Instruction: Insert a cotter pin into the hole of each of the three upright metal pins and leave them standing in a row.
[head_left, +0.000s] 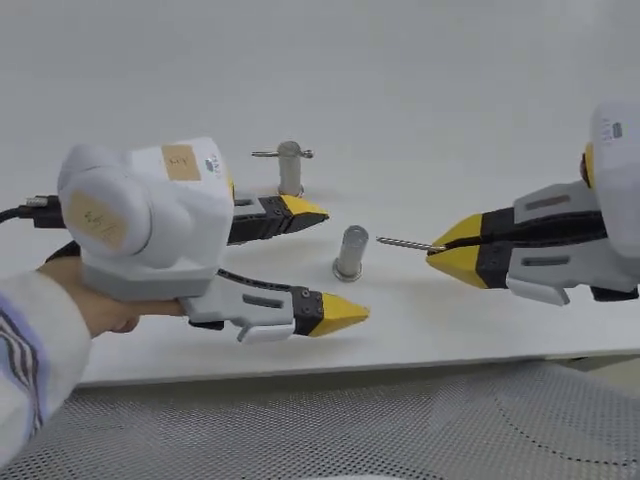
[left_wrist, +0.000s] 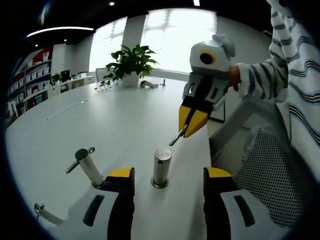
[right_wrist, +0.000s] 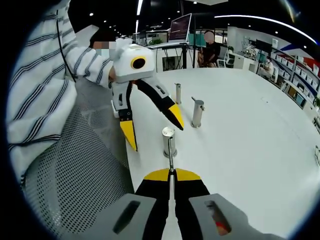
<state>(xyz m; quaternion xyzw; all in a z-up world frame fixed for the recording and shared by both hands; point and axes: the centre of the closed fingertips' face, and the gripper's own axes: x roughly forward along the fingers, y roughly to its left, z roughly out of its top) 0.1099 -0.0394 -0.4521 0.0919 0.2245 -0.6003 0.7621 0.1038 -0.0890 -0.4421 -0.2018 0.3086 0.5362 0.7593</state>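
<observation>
A bare upright metal pin (head_left: 350, 252) stands near the table's front edge, between the spread yellow tips of my open left gripper (head_left: 345, 263) without touching them. My right gripper (head_left: 445, 250) is shut on a cotter pin (head_left: 405, 242), whose point stops just short of that pin's top. In the right gripper view the cotter pin (right_wrist: 170, 155) lines up with the bare pin (right_wrist: 168, 141). A second upright pin (head_left: 290, 165) further back carries a cotter pin through its head. The left gripper view shows this fitted pin (left_wrist: 87, 165) and a third fitted one (left_wrist: 45, 214).
The white table (head_left: 480, 120) stretches away behind the pins. Its front edge runs just below the grippers, and a grey mesh chair back (head_left: 400, 430) sits below that. A potted plant (left_wrist: 131, 62) stands at the table's far end. A person (right_wrist: 209, 47) sits at a distant desk.
</observation>
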